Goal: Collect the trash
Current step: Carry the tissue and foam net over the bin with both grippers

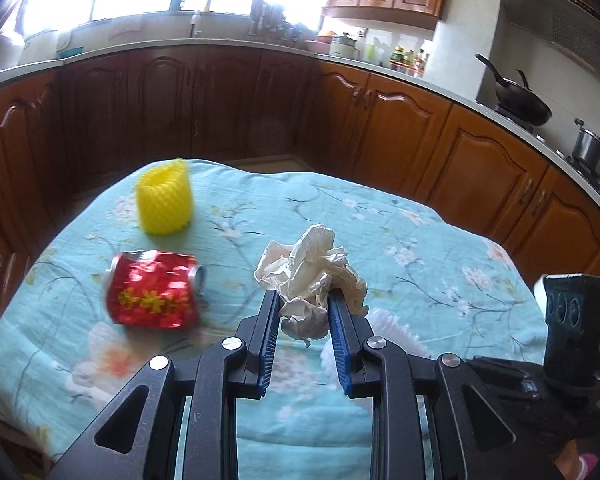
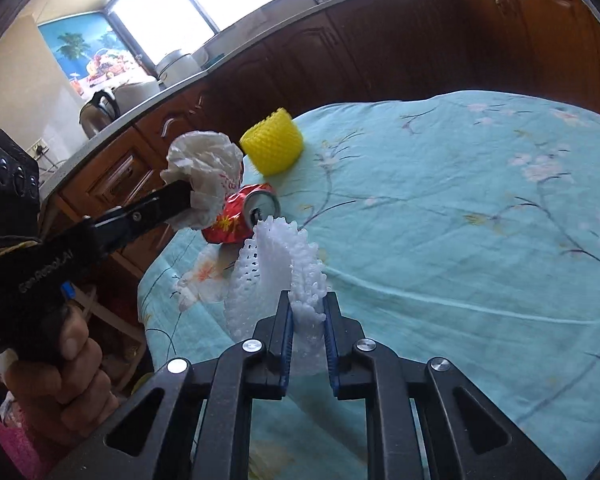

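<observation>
Tissue (image 1: 312, 276) sits pinched inside left claw (image 1: 303, 300).

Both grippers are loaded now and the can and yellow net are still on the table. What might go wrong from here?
1. The white foam net is pinched only at its edge by the right gripper; it may slip out.
2. The tissue bulges past the left gripper; bits could snag.
3. The can lies on its side and may roll if bumped.

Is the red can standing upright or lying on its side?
On its side: the red can lies on the tablecloth, its opened silver top facing sideways.
</observation>
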Demonstrator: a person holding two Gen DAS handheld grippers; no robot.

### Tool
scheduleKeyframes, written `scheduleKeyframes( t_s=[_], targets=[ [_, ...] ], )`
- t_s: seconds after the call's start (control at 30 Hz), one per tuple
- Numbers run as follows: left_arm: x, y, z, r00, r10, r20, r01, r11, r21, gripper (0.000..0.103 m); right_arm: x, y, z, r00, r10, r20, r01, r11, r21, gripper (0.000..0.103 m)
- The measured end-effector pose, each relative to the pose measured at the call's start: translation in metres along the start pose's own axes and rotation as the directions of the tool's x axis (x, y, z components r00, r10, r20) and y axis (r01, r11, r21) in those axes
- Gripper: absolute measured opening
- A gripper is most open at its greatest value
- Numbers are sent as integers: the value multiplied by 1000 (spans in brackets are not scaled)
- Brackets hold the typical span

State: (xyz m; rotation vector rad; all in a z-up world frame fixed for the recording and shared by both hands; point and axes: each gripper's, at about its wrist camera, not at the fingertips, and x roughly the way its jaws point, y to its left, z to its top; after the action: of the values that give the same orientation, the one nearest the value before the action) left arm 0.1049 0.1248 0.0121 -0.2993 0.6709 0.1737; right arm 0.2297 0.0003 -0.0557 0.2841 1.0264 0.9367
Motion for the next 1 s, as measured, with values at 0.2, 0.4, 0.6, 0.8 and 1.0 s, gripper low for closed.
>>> scheduleKeyframes(
  t_s=[0.2,0.4,0.6,0.8,1.0],
  targets=[
    [39,-77,-11,981,-169,-98,178,979,99,24,-90,-73,-27,979,-177,104,160,975,152,14],
    [74,-148,-14,937,-298,-184,330,928,175,24,-173,-133,-57,924,-344,169,283,910,304,14],
    [109,-210,-16,895,-363,-259,423,875,236,24,-240,-178,-80,858,-466,215,345,834,431,14],
    [134,-263,-18,867,-392,-309,477,833,281,24,-285,-208,-92,803,-545,239,376,777,505,15],
    [165,-305,-15,845,-406,-348,512,801,309,24,-310,-230,-97,765,-599,236,401,731,553,15]
  ],
)
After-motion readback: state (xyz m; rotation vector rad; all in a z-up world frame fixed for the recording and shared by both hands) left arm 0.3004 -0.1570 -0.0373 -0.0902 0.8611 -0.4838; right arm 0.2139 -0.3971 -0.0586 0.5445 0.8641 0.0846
